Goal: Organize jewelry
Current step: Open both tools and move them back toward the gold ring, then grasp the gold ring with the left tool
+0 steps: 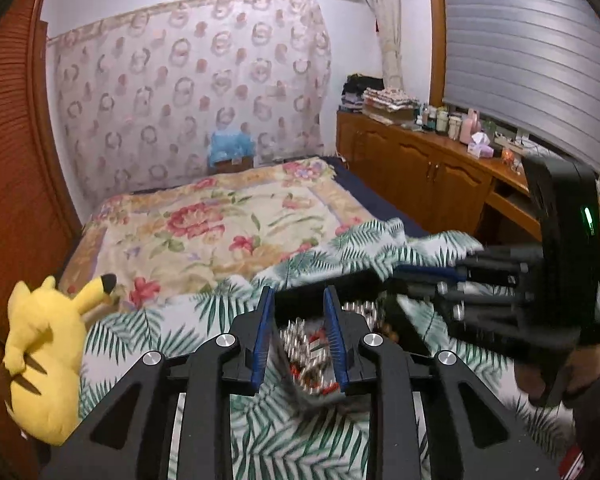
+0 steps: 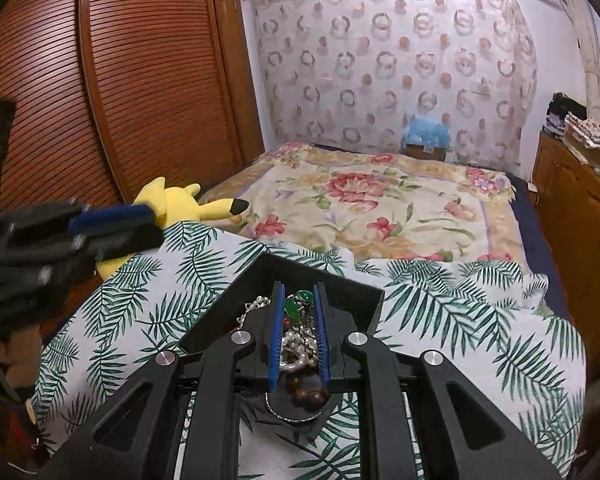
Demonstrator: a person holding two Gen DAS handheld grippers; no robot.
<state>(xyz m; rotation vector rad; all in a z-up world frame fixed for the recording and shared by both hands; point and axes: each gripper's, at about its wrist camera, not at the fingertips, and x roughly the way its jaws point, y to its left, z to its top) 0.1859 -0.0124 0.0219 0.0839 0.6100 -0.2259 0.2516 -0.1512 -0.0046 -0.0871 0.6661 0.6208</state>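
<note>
Jewelry lies tangled in a black box on the palm-leaf cloth spread over the bed: pearls, a silver chain, green stones, brown beads. The right tongs hang just over the heap, fingers apart with jewelry between them. The left tongs are also apart, above the box. A yellow plush toy lies near the bed's edge.

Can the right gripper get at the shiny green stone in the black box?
Probably yes. The right gripper sits right over the open black box, jaws apart, and the shiny green stone shows between its fingers on top of the tangled beads, with nothing covering it.
</note>
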